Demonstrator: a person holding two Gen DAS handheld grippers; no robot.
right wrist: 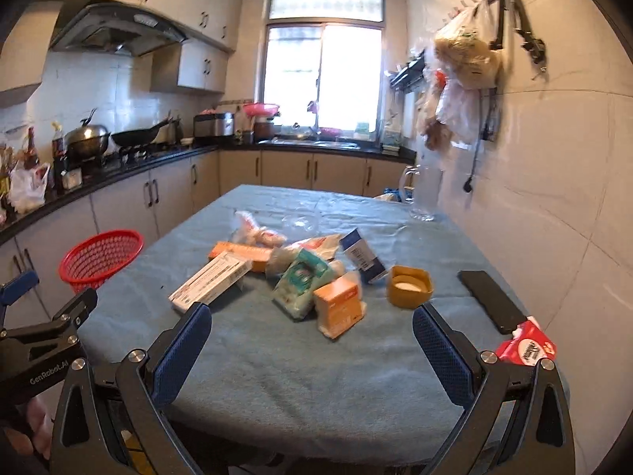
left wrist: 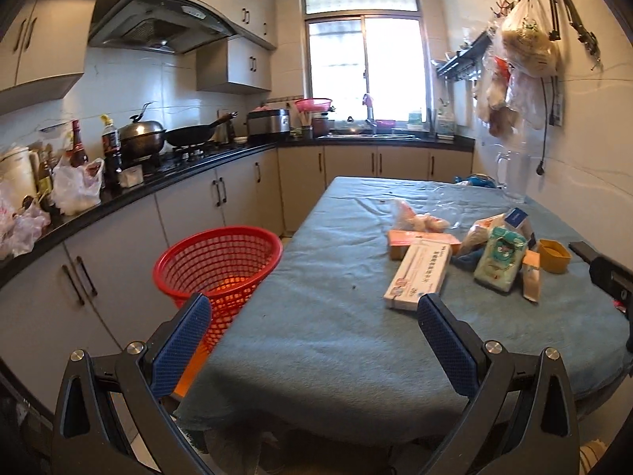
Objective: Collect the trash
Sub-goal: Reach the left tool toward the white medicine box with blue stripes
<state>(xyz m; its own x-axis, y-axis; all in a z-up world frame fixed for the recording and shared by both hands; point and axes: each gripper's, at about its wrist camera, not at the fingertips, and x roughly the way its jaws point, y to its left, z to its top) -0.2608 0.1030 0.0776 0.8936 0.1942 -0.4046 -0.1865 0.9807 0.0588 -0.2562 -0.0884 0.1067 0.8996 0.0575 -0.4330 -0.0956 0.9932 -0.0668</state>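
Observation:
A pile of trash lies on the blue-cloth table [right wrist: 300, 376]: a long white box [right wrist: 211, 282] [left wrist: 419, 277], an orange box [right wrist: 340, 308], a green tissue pack [right wrist: 302, 283] [left wrist: 499, 262], a blue-and-white carton [right wrist: 362, 255], a yellow cap [right wrist: 409, 285] [left wrist: 554, 255] and a pink plastic bag [right wrist: 257, 233]. A red mesh basket [left wrist: 217, 265] [right wrist: 101, 255] stands on the floor at the table's left side. My left gripper [left wrist: 314, 308] is open over the table's near left corner, empty. My right gripper [right wrist: 312, 318] is open in front of the pile, empty.
A black phone [right wrist: 492, 301] and a red-and-white packet [right wrist: 528, 346] lie near the right wall. A clear glass jug [right wrist: 425, 194] stands at the table's far right. Kitchen counter [left wrist: 118, 194] with bottles, bags and pans runs along the left. Bags hang on wall hooks [left wrist: 526, 39].

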